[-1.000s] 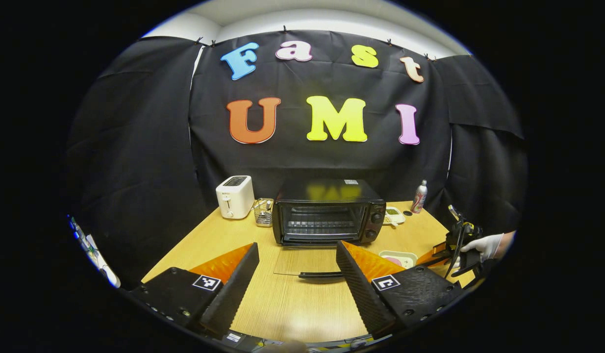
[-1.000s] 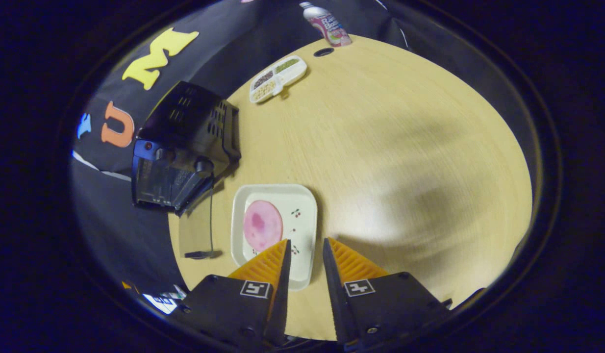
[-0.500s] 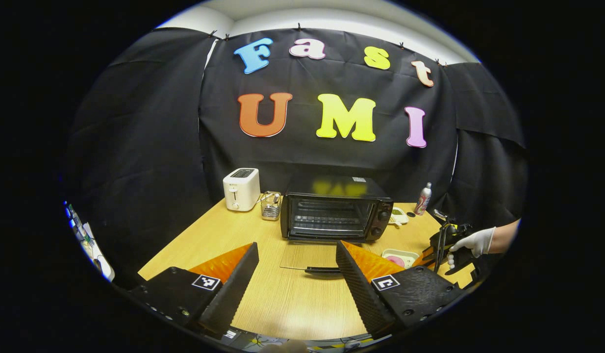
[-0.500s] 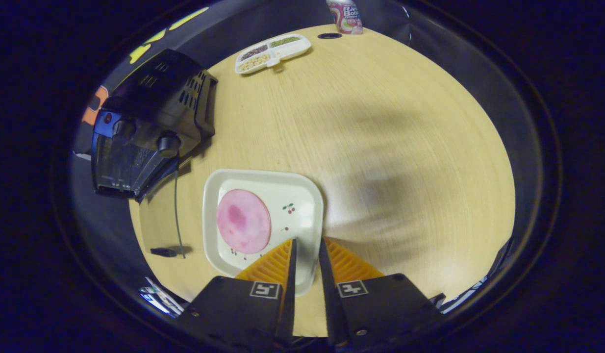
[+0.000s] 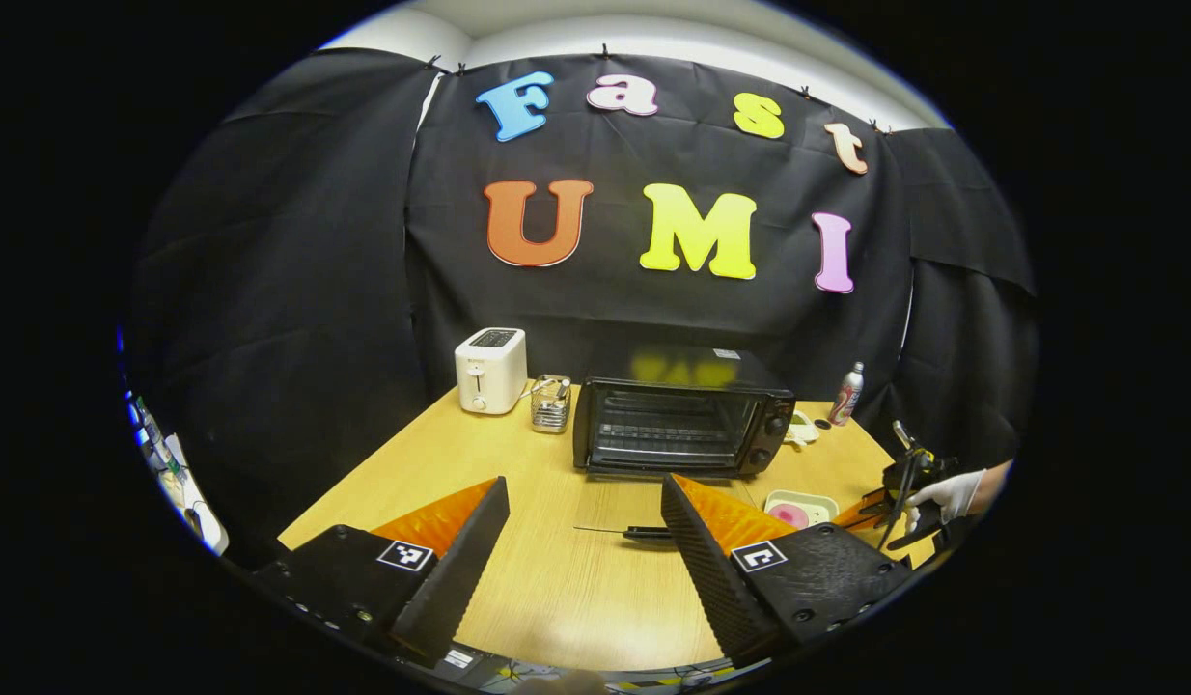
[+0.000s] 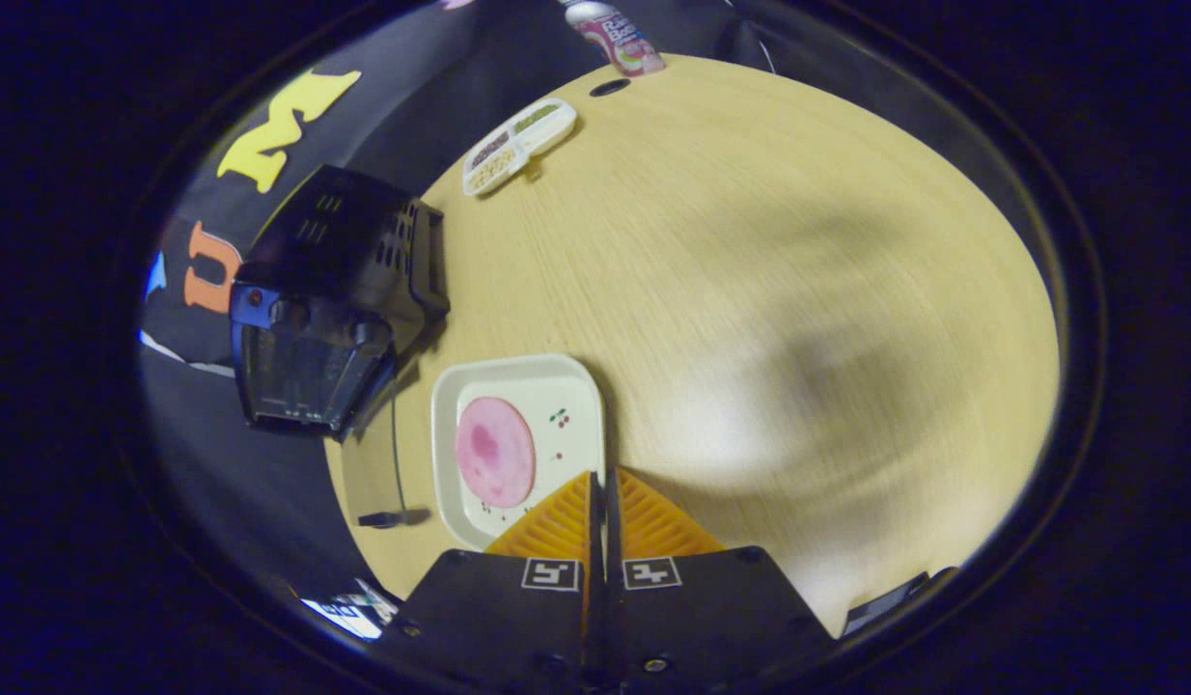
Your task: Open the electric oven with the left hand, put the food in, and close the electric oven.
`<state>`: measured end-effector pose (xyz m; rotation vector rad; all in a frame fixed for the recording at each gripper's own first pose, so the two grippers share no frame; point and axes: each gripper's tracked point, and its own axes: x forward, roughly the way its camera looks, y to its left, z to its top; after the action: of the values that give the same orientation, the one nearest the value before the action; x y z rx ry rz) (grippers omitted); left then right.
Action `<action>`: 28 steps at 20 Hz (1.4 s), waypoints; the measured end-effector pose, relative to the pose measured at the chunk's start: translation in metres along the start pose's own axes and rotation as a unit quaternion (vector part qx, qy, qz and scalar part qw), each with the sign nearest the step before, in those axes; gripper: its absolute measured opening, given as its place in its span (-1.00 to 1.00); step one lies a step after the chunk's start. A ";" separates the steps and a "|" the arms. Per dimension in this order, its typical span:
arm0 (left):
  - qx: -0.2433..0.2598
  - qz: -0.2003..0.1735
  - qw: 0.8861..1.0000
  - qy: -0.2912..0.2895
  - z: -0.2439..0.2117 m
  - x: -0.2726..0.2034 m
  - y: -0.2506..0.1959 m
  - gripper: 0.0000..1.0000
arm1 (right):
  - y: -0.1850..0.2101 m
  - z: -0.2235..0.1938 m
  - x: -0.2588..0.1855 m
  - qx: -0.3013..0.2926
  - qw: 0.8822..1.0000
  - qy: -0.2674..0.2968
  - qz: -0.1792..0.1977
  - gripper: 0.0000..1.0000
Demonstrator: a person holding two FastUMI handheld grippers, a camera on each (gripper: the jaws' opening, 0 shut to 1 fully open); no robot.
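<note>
Right gripper view: my right gripper [image 6: 603, 483] pinches the plate [image 6: 518, 439] rim; my left gripper [image 5: 584, 512] gapes wide, oven [image 5: 682, 425] ahead, door down

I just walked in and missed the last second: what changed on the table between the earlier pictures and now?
The right hand-held gripper narrowed its gap and is now shut on the near rim of the square white plate holding the round pink slice. The left hand-held gripper stayed wide open, drifting back slightly. The black electric oven stayed open, door down.
</note>
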<state>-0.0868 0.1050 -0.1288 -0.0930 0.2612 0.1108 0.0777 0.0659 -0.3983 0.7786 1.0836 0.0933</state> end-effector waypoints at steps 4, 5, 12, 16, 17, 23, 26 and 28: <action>0.012 -0.002 1.000 0.000 0.003 -0.003 -0.007 0.92 | 0.002 -0.002 -0.008 0.033 0.998 -0.014 0.056 -0.93; 0.013 -0.003 1.000 -0.001 0.003 -0.004 -0.009 0.92 | 0.003 -0.001 -0.011 0.045 0.997 -0.017 0.067 -0.93; 0.018 -0.016 1.000 -0.008 0.011 -0.008 -0.024 0.92 | 0.031 0.000 -0.055 0.072 0.989 -0.053 0.117 -0.94; 0.022 -0.024 0.999 -0.013 0.014 -0.013 -0.029 0.92 | 0.070 -0.002 -0.086 0.069 0.986 -0.089 0.125 -0.99; 0.022 -0.028 0.999 -0.014 0.014 -0.014 -0.030 0.92 | 0.087 -0.005 -0.090 0.068 0.984 -0.099 0.131 -0.94; 0.033 -0.047 0.998 -0.012 0.018 -0.014 -0.034 0.92 | 0.173 -0.059 -0.052 0.100 0.977 -0.098 0.160 -0.94; 0.042 -0.051 0.998 -0.015 0.022 -0.011 -0.030 0.92 | 0.204 -0.069 -0.014 0.140 0.968 -0.119 0.168 -0.94; 0.048 -0.051 0.997 -0.015 0.022 -0.006 -0.026 0.92 | 0.228 -0.069 0.011 0.165 0.959 -0.138 0.184 -0.98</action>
<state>-0.0844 0.0810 -0.1043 -0.0091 0.2303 -0.0026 0.0942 0.2743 -0.2836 1.2529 0.6851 0.1154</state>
